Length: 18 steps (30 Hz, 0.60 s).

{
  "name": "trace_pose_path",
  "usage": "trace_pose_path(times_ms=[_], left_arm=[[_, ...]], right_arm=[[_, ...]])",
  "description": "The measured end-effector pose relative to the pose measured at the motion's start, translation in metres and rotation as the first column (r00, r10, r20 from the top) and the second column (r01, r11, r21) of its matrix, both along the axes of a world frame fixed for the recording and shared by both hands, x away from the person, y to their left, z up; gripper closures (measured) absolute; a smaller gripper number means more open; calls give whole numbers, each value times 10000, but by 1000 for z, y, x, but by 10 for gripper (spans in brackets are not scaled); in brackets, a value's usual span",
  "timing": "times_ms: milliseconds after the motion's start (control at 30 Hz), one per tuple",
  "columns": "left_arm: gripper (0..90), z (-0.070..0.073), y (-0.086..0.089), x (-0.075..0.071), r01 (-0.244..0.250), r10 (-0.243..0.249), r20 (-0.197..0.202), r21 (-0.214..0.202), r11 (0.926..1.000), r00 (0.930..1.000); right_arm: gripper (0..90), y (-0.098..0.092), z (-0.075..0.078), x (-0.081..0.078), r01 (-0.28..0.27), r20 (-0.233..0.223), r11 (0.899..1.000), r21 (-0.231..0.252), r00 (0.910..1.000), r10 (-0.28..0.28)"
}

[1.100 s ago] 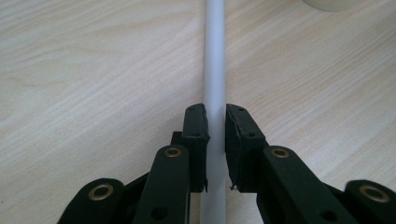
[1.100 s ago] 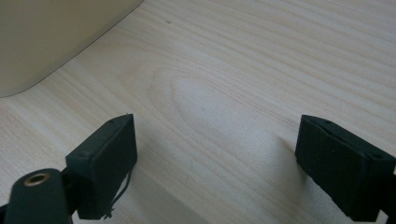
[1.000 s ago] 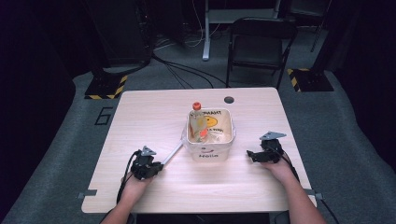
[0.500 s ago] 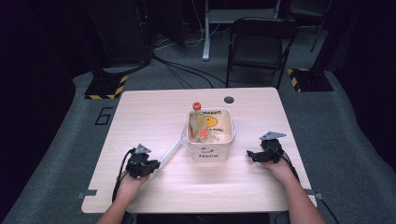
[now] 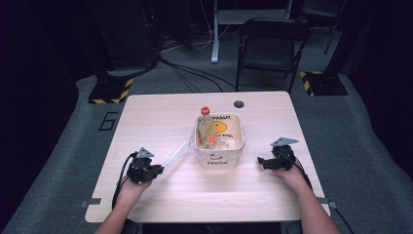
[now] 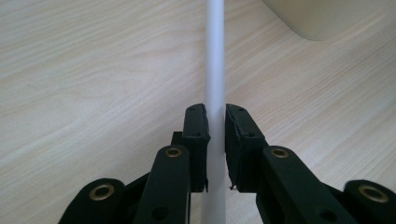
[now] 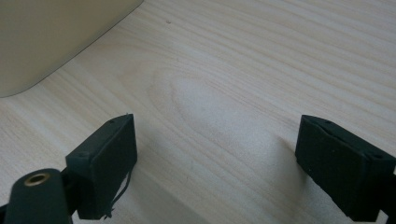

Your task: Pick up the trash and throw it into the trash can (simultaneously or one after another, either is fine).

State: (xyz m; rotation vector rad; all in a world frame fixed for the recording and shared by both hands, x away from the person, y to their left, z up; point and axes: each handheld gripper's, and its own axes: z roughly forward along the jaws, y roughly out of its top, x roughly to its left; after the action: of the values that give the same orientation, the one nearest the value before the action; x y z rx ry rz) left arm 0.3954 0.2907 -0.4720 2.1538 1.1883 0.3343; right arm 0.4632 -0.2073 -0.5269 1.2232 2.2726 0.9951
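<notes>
left hand-held gripper [image 6: 215, 135] pinching white rod [image 6: 215, 60] | right hand-held gripper [image 7: 217, 163] spread, beside tub [image 5: 218, 141]

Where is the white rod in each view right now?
High view: white rod slants from the left gripper up toward the white bin.
Left gripper view: rod runs up the centre, clamped between the jaws.
Right gripper view: not in it.
Shared landmark: the bin's rounded corner.
</notes>
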Motion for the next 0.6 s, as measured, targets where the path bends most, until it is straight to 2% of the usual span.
trace_pose_path(times_ms=[67,233,467,600], left_arm=[[790,4,2,0,-8,8,25,61,10000,10000],[790,12,3,0,-69,70,134,-89,9999,9999],[790,24,5,1,96,-98,296,49,9999,9995],[790,32,7,1,79,-77,354,-62,9999,9993]], right_arm=[[120,0,0,0,-2,-1,10000,0,10000,2],[119,0,0,0,-2,-1,10000,0,10000,2],[119,0,0,0,0,-1,10000,2,10000,0],[120,0,0,0,-3,-3,10000,2,10000,3]])
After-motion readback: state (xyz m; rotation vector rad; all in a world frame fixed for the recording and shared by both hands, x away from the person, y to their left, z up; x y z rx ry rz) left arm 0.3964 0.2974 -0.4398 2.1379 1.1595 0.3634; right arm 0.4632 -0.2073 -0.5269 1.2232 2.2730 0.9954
